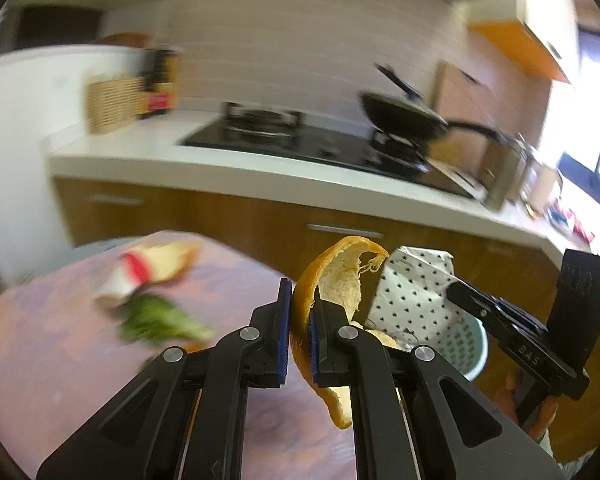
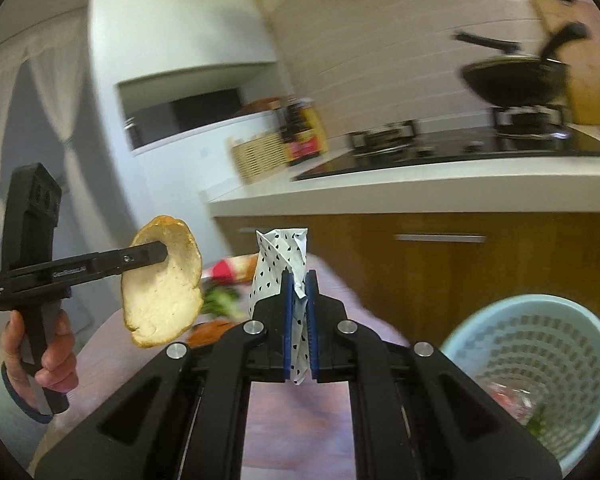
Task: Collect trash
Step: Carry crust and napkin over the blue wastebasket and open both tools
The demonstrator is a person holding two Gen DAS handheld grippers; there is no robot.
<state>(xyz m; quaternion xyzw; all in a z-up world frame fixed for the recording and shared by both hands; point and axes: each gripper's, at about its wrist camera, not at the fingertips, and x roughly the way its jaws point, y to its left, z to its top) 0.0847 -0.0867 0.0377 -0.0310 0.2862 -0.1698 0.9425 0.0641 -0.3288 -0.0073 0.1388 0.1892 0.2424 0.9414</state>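
My left gripper point(image 1: 299, 300) is shut on an orange peel point(image 1: 340, 284) and holds it in the air above the pinkish table point(image 1: 52, 360). The peel also shows in the right wrist view point(image 2: 164, 292). My right gripper point(image 2: 299, 292) is shut on a crumpled white paper with black dots point(image 2: 278, 264), also held up; the paper shows in the left wrist view point(image 1: 412, 300). A light blue trash basket point(image 2: 540, 360) stands at the lower right with some trash inside. More trash lies on the table: a white and red wrapper point(image 1: 148, 268) and green leaves point(image 1: 160, 320).
A kitchen counter point(image 1: 260, 176) with wooden cabinets runs behind the table. On it are a black stove point(image 1: 300, 140), a black pan point(image 1: 404, 116), a wicker basket point(image 1: 112, 104) and a dark bottle point(image 1: 162, 80).
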